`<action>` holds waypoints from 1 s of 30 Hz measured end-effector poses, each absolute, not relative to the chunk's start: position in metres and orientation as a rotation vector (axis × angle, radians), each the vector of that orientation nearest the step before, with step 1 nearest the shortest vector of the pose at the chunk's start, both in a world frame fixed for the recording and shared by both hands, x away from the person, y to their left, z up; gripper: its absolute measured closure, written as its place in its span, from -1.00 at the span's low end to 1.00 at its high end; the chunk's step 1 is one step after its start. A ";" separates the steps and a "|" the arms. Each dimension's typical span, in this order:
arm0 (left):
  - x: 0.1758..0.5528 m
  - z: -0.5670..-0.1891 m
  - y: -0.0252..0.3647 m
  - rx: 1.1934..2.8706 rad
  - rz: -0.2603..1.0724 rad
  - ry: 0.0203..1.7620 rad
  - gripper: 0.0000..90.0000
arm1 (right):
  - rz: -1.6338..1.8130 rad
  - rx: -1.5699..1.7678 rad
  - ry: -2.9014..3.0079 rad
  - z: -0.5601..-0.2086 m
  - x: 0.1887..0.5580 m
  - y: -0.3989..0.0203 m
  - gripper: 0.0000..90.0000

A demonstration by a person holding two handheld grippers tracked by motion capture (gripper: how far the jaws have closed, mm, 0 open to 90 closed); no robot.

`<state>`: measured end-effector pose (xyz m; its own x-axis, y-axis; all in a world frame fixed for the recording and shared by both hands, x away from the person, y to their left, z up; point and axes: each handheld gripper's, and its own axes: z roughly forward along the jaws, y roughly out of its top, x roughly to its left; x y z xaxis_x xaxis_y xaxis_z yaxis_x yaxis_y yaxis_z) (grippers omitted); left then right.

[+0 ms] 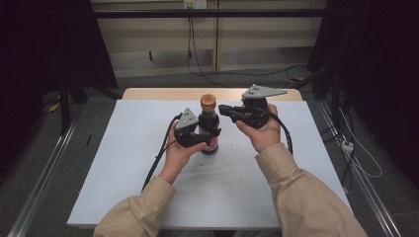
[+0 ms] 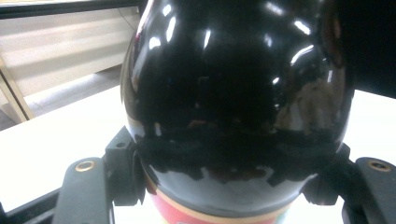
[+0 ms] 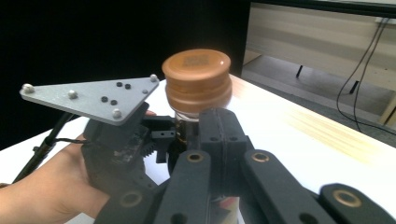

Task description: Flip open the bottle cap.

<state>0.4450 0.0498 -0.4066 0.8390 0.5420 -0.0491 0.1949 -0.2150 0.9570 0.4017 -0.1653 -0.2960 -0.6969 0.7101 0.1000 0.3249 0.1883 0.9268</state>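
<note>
Here, nearest the camera in the high view, 2 beige sleeves come up from the bottom edge onto the white surface (image 1: pixel 123 163), each hand carrying a hand-held gripper.

The left hand-held gripper (image 1: pixel 210 138) lies low and level, its black jaws pinching the lower belly of a dark glass bottle (image 1: pixel 209 129) from either side. In the left gripper view the glossy black bottle (image 2: pixel 233 93) sits right between the 2 jaws, pads pressed on it just above a red and cream label band. A grey three-cornered plate (image 1: pixel 188 118) stands on top of this gripper, and its cable trails back along the left forearm.

The bottle stands upright near the middle of the surface, a little toward the far side, with a round copper-brown cap (image 1: pixel 208 101) on its neck.

Just beyond and to the right, the right hand-held gripper (image 1: pixel 223 108) is held higher, its jaws pressed together with nothing between them and pointing at the bottle's neck, just beside it. In the right gripper view the closed jaw tips sit right below the cap (image 3: pixel 196 77); whether they touch the neck cannot be told.

Farther off, a strip of bare wood shows at the surface's far edge, then grey floor with loose cables.
</note>
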 end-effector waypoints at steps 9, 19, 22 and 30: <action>0.445 -0.407 0.050 1.791 0.353 0.564 -0.32 | 1.494 0.958 2.129 -0.290 0.405 -0.162 1.00; 0.445 -0.407 0.050 1.795 0.356 0.559 -0.32 | 1.460 0.932 2.149 -0.285 0.409 -0.158 1.00; 0.444 -0.407 0.049 1.790 0.356 0.564 -0.32 | 1.449 0.918 2.156 -0.285 0.410 -0.158 1.00; 0.445 -0.407 0.050 1.795 0.353 0.565 -0.31 | 1.466 0.925 2.166 -0.284 0.415 -0.159 1.00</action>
